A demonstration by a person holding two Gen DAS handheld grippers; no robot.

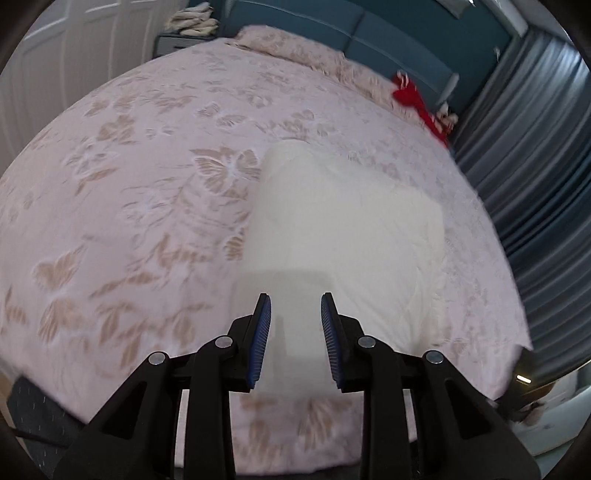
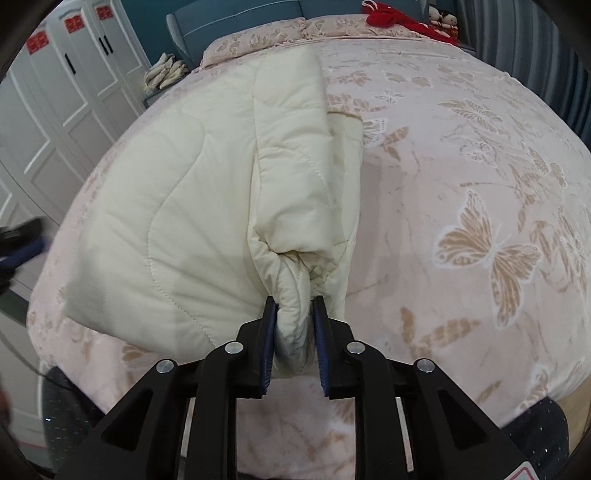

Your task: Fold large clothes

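Observation:
A cream quilted padded garment (image 2: 192, 192) lies on the pink butterfly-print bed (image 2: 461, 184). My right gripper (image 2: 294, 306) is shut on a bunched edge of the garment, and a long folded strip of it hangs up from the pinch. In the left wrist view the same cream garment (image 1: 340, 221) lies folded and blurred on the bed (image 1: 129, 203). My left gripper (image 1: 295, 306) is open and empty, held above the garment's near end. The left gripper also shows blurred at the left edge of the right wrist view (image 2: 22, 243).
Red clothing (image 1: 417, 99) lies at the far corner of the bed by the teal headboard (image 1: 369, 33). Grey curtains (image 1: 535, 166) hang on the right. White wardrobe doors (image 2: 55, 110) stand on the left. A nightstand with folded cloth (image 2: 162, 74) sits beside the bed.

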